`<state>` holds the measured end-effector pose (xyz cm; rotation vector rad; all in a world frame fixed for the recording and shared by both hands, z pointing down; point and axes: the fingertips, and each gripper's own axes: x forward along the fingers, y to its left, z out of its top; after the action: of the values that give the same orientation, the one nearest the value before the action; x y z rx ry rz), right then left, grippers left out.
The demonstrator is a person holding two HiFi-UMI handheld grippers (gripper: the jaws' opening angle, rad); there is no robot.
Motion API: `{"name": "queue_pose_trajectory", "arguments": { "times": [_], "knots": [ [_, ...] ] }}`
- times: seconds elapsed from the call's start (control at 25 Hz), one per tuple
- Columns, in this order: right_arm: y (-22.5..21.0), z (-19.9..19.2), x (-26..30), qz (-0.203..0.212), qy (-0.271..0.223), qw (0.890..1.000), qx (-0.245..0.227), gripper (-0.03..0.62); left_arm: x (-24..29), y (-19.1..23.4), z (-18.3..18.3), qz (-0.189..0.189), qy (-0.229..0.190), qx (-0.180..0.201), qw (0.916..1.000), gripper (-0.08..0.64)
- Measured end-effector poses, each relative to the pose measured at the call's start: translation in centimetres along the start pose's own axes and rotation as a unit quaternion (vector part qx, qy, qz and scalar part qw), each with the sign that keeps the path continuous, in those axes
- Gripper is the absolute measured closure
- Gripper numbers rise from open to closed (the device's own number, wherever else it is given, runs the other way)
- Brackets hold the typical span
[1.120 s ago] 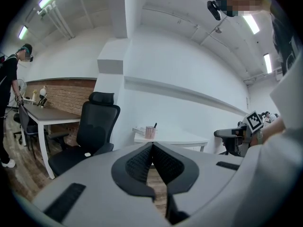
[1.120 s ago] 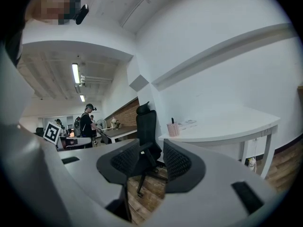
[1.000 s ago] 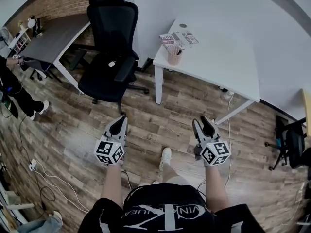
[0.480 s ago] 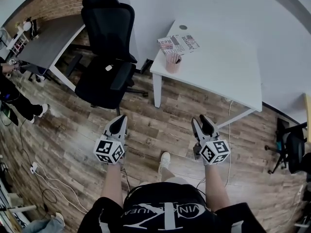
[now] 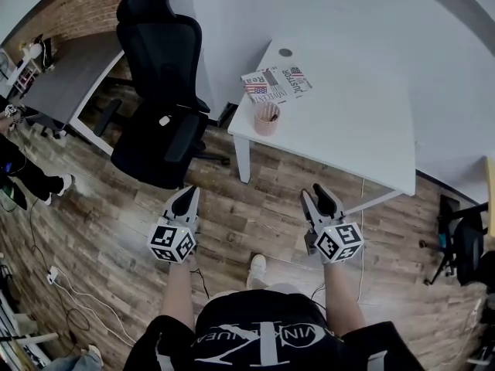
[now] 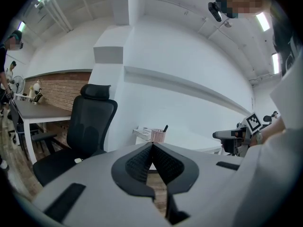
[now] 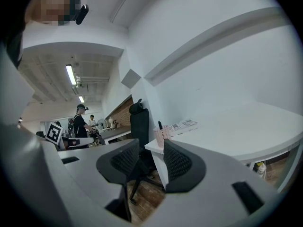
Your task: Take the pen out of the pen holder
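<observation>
A pink mesh pen holder (image 5: pixel 267 118) stands near the front left corner of the white table (image 5: pixel 363 114). A dark pen (image 6: pixel 165 128) sticks up out of it, also seen in the right gripper view as pen (image 7: pixel 160 125) in holder (image 7: pixel 161 134). Both grippers hang over the wooden floor, well short of the table. My left gripper (image 5: pixel 188 195) is shut with nothing in it, its jaws meeting at left gripper (image 6: pixel 152 146). My right gripper (image 5: pixel 315 193) is open and empty, with a clear gap showing at right gripper (image 7: pixel 151 146).
A black office chair (image 5: pixel 166 107) stands just left of the table. A printed booklet (image 5: pixel 275 83) lies behind the holder. A grey desk (image 5: pixel 69 64) is at far left, cables (image 5: pixel 69 284) trail on the floor, and another person (image 5: pixel 19 161) stands at the left edge.
The table, holder and chair have slid lower and leftward in the head view, so I am closer to them. Both grippers keep their states.
</observation>
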<state>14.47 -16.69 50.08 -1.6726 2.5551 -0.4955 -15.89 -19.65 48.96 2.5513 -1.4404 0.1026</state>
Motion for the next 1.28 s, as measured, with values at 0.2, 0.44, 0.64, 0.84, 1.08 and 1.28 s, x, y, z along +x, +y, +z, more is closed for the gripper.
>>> {"name": "queue_pose_trajectory", "arguments": {
  "times": [0.2,0.44,0.64,0.84,1.08,1.28],
  "knots": [
    [-2.0,0.2,1.7,0.004,0.003,1.0,0.004,0.442,2.9,-0.2,-0.3,-0.003,0.006,-0.002,1.0,0.546],
    [-3.1,-0.1,3.0,0.007,0.009,1.0,0.012,0.44,4.6,-0.3,-0.9,-0.006,0.017,-0.005,0.9998,0.546],
    [-3.0,0.0,4.9,0.019,0.012,1.0,0.012,0.44,5.7,0.5,-1.1,-0.004,0.023,-0.007,0.9997,0.546],
    [-3.3,0.5,7.8,0.027,0.008,1.0,0.009,0.44,8.1,1.4,-1.2,-0.011,0.023,-0.005,0.9997,0.546],
    [-3.8,1.7,11.7,0.038,0.007,0.999,0.003,0.44,11.6,2.5,-0.6,-0.023,0.019,-0.006,0.9995,0.546],
    [-4.1,2.4,15.3,0.049,0.01,0.999,-0.004,0.44,14.2,3.6,-0.7,-0.028,0.022,-0.011,0.9993,0.546]
  ]
}}
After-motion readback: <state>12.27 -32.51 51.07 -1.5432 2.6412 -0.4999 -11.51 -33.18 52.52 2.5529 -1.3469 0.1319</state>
